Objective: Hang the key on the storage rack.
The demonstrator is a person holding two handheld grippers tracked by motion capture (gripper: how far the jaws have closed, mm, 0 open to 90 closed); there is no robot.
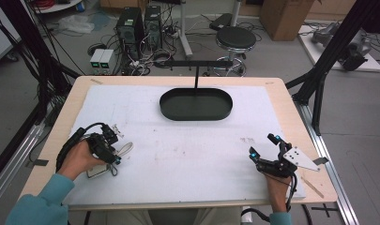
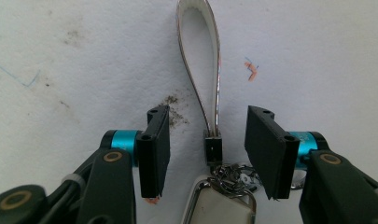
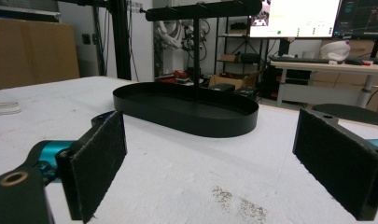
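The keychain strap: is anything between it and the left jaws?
No. The strap lies on the mat right between the open left gripper jaws, with bare gaps either side.

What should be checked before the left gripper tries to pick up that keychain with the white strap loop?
1. Keychain sits between the left gripper jaws: ok.
2. Pads pressing on it: not ok, gaps both sides.
3. White strap loop lies flat, away from the jaws: ok.
4. Right gripper open, holding nothing: ok.
5. Black oval tray under the hanging stand holds nothing: ok.
6. Metal ring snag-free: cannot tell.
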